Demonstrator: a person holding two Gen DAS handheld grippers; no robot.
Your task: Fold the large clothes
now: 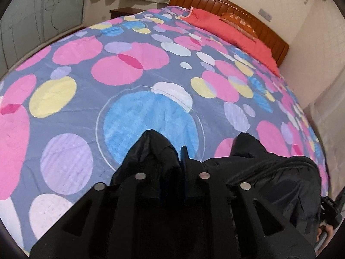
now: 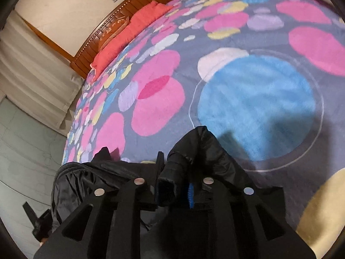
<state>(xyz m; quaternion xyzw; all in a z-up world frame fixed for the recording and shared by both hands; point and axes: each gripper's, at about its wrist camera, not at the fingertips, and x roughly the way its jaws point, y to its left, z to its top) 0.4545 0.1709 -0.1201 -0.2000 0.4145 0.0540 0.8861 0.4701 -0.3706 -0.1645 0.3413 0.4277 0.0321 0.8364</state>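
Note:
A black, shiny garment hangs between my two grippers above the bed. My left gripper is shut on a bunched part of it, and the cloth peaks up over the left finger. The rest drapes to the right, toward my other hand at the frame edge. In the right wrist view my right gripper is shut on another fold of the same garment, with the blue pads pressing the cloth. More of it sags to the left.
The bed is covered by a grey-blue quilt with pink, blue and yellow circles. Red pillows lie against a wooden headboard. A curtain and wall stand beside the bed.

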